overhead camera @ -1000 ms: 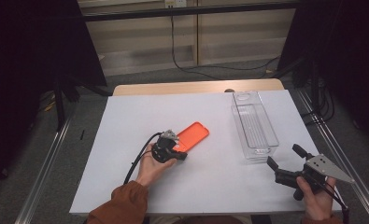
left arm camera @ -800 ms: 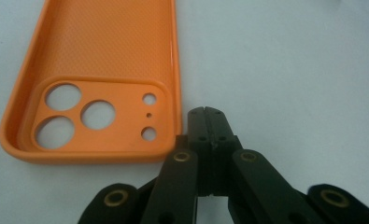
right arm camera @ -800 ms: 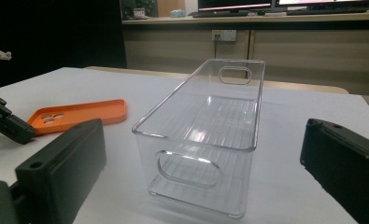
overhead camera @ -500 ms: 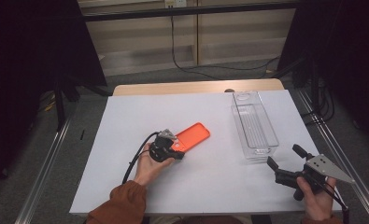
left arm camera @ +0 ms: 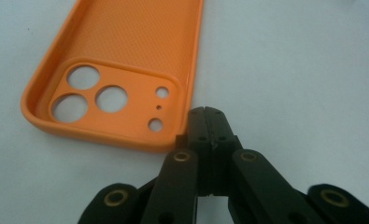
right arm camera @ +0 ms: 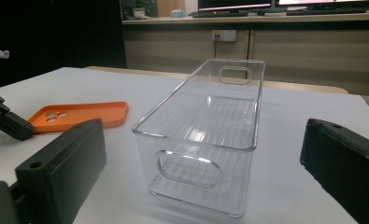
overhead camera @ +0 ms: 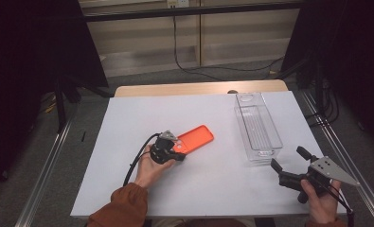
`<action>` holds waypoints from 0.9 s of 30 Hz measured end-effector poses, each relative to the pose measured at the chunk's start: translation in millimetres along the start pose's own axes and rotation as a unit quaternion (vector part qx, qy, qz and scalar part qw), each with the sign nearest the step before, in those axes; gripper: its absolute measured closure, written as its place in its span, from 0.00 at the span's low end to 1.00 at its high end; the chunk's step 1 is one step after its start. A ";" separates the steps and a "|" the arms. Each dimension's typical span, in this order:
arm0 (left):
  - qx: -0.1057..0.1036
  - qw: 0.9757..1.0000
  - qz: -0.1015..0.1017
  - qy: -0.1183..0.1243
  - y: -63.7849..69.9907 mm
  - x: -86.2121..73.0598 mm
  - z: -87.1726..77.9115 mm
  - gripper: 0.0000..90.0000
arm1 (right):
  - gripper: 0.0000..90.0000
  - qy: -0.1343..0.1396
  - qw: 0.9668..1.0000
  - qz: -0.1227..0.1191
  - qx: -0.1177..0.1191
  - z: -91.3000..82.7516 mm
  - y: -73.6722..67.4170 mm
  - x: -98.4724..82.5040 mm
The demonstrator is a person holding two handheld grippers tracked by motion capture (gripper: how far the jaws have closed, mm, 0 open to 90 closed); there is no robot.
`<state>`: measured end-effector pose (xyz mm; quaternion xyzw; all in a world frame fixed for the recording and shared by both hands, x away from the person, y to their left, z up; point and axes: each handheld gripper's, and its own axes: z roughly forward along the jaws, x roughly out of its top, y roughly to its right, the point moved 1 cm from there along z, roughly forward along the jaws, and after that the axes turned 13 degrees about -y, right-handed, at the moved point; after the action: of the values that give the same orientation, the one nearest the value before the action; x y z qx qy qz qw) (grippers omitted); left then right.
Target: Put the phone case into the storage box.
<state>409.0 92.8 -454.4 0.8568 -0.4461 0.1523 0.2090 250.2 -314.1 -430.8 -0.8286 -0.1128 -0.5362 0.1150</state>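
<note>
High view, compared with the frames of a second and half a second ago: no item has changed place; both hands, both grippers, the case and the bin sit where they sat, and the left jaws are as tightly closed as before.

Item count:

- Phone case (overhead camera: 197,139), one. Orange, lying open side up on the white table (overhead camera: 128,118), left of centre. In the left gripper view its camera-cutout end (left arm camera: 112,100) faces the jaws; five round holes can be counted in the cutout panel.
- Left gripper (overhead camera: 179,156), one, held in the person's left hand (overhead camera: 151,171). Its jaws are pressed fully together with nothing between them. The tips (left arm camera: 206,114) sit just beside the case's near corner edge; whether they touch it cannot be told.
- Right gripper (overhead camera: 289,158), one, held in the right hand (overhead camera: 319,201) at the table's near right corner. Its jaws stand wide apart and empty; in the right gripper view they frame the bin without touching it.
- Clear plastic bin (overhead camera: 258,127), one. Long, rectangular, empty, with an oval handle cutout (right arm camera: 189,169) at each end, standing upright on the right side of the table, well apart from the case.
- Cable (overhead camera: 137,161), one visible, black, trailing from the left gripper over the table toward the sleeve (overhead camera: 120,208).
</note>
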 end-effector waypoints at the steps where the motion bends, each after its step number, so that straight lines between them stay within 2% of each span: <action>1: -0.002 1.000 -0.002 0.001 -0.7 -0.3 -0.1 1.00 | 0.00 0.000 1.000 0.000 0.000 -0.1 0.0 -0.1; 18: 0.002 1.000 -0.006 -0.002 -4.5 -1.8 -2.3 1.00 | 0.00 0.000 1.000 0.002 0.001 -0.6 0.1 -0.1; 27: 0.011 1.000 -0.013 0.002 -6.5 -1.8 -2.9 1.00 | 0.00 0.000 1.000 0.001 0.001 -0.2 0.2 -0.1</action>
<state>413.1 98.8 -454.1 0.8645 -0.4330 0.1562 0.2019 250.0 -314.4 -430.8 -0.8284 -0.1125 -0.5363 0.1159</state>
